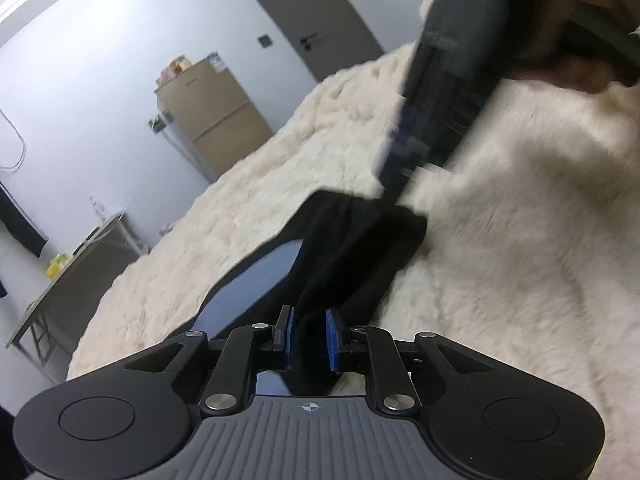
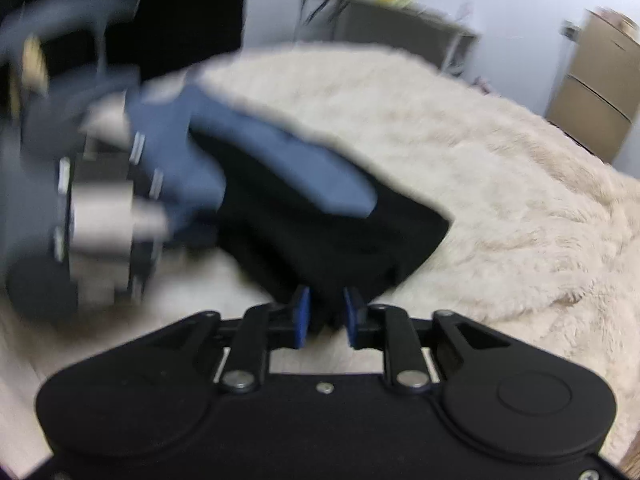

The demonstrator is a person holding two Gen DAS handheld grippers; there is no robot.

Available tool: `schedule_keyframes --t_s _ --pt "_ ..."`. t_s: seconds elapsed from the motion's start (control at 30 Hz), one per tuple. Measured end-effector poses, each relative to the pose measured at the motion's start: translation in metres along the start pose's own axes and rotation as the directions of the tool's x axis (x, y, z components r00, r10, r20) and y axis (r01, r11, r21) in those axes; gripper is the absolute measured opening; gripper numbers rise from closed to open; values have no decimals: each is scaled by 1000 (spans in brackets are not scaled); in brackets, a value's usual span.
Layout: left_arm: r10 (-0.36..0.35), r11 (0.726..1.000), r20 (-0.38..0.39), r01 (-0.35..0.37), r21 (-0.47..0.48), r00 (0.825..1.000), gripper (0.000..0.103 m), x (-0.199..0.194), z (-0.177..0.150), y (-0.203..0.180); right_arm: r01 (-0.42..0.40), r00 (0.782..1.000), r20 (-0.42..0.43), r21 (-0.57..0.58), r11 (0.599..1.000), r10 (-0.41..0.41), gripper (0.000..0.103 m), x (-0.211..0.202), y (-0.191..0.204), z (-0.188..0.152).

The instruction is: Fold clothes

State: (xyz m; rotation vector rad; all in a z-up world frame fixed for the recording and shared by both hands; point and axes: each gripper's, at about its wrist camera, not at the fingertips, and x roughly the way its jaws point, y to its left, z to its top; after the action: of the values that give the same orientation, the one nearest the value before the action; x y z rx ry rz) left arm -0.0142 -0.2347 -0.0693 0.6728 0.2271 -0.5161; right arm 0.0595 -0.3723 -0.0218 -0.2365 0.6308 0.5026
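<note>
A black garment (image 1: 360, 248) lies bunched on the fluffy cream blanket (image 1: 500, 280), with a blue cloth (image 1: 260, 280) against its left side. My left gripper (image 1: 311, 336) has its blue pads against the near end of the black garment, which fills the narrow gap between them. The right gripper (image 1: 394, 196) comes down blurred from the upper right, its tip at the garment's far corner. In the right wrist view my right gripper (image 2: 326, 316) stands open, with the black garment's (image 2: 340, 236) near edge lying loose between the pads. The blue cloth (image 2: 280, 168) tops the garment there, and the left gripper (image 2: 100, 200) is a blur at the left.
The blanket (image 2: 500, 200) covers the whole bed. Beyond its far edge stand a beige fridge (image 1: 212, 120), a grey table (image 1: 80, 264) with small items on it, and a door (image 1: 320, 20) in the white wall.
</note>
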Motion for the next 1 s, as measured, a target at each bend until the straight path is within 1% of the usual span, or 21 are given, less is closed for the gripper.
schedule_keyframes --t_s 0.07,0.13,0.17,0.23,0.3,0.33,0.47,0.53,0.67,0.7,0.73,0.77,0.8,0.83,0.87,0.93,1.0 --pt "-9 1000 55 10 -17 998 14 -8 7 0 -5 997 73 166 986 -8 40 -5 -37 8" --pt "-35 999 104 36 -3 994 14 -8 16 -5 -14 994 106 291 957 -18 40 -2 -64 12" --pt "-48 999 120 48 7 992 14 -6 21 -8 -30 994 105 349 937 -8 40 8 -77 14" --pt "-68 997 95 66 29 993 14 5 21 -15 -63 995 102 461 885 17 40 29 -102 18" --pt "-88 994 59 84 64 994 14 20 19 -23 -72 995 90 501 862 32 40 44 -111 19" --pt "-86 993 41 82 86 995 14 27 17 -26 -74 996 76 511 856 41 40 54 -113 19" --pt "-71 991 67 63 118 995 14 34 16 -25 -95 995 42 532 842 86 40 82 -114 16" --pt "-74 986 83 60 158 994 14 36 16 -31 -111 994 41 544 832 106 40 87 -111 13" --pt "-101 971 76 82 224 992 14 48 21 -45 -131 991 68 609 782 113 40 87 -113 6" --pt "-104 967 65 86 239 992 14 54 23 -48 -136 991 71 626 768 117 36 88 -114 5" --pt "-108 965 61 90 248 992 14 57 25 -50 -134 991 65 642 755 120 24 91 -117 4" --pt "-114 965 69 94 245 991 10 57 25 -51 -142 990 72 654 743 125 13 94 -119 2" --pt "-120 966 78 98 241 990 4 58 26 -51 -151 988 81 665 732 130 3 96 -121 1" --pt "-125 966 87 102 238 988 1 58 27 -52 -160 987 90 675 720 134 3 98 -124 -1" --pt "-127 967 101 100 236 987 1 57 28 -52 -172 985 103 684 709 139 3 99 -125 -2" --pt "-114 969 150 77 236 982 1 51 28 -50 -173 985 113 687 705 132 2 101 -127 -2" --pt "-111 969 175 67 239 978 0 47 30 -50 -174 985 128 698 695 118 2 102 -130 -4"
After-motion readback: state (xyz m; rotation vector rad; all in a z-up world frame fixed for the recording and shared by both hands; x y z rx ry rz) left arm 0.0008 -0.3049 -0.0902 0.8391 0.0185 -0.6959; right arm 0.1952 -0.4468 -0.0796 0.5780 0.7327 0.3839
